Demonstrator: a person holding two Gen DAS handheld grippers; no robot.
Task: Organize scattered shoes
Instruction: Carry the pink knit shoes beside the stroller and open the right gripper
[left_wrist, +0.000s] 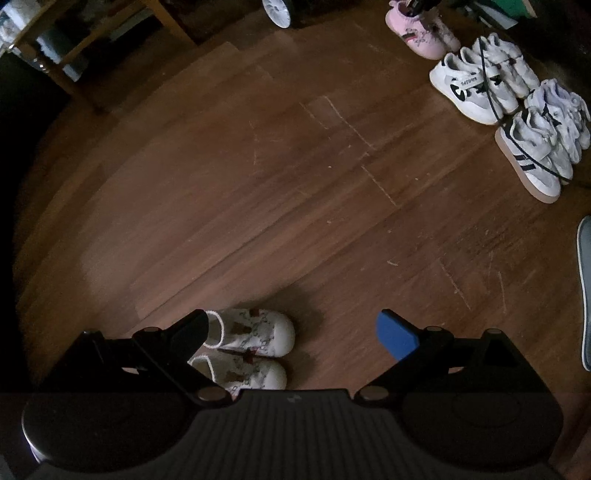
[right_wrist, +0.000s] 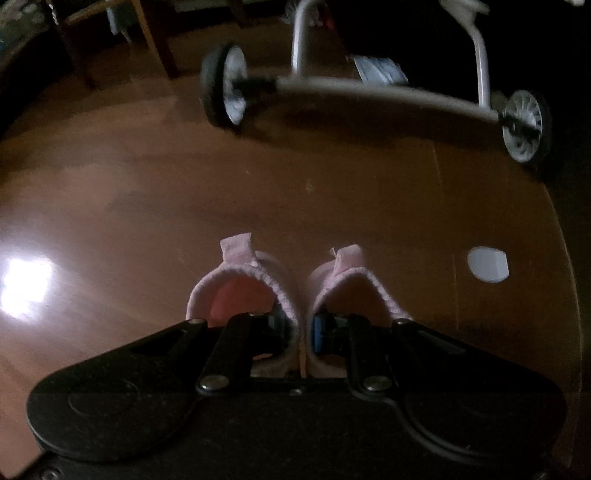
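Between the right gripper's (right_wrist: 301, 330) fingers sit the inner collars of a pink pair of shoes (right_wrist: 295, 295): one finger in each shoe, jaws pinched narrow on the two touching walls, so both shoes are held as one. Heels with pull tabs point away from the camera, over bare wood floor (right_wrist: 332, 192); can't tell if the soles are down yet. In the left wrist view that pink pair (left_wrist: 421, 35) shows at the far end of a row, next to two white sneaker pairs (left_wrist: 480, 85) and (left_wrist: 543, 147) already lined up side by side.

Left gripper (left_wrist: 291, 332) is spread wide, holding nothing, hanging above a white patterned pair (left_wrist: 255, 350) lying together well apart from the row.

Judgement: two pairs placed, pink one nearly placed, white patterned pair left to fetch. A wheeled frame (right_wrist: 369, 88) stands just beyond the pink shoes.
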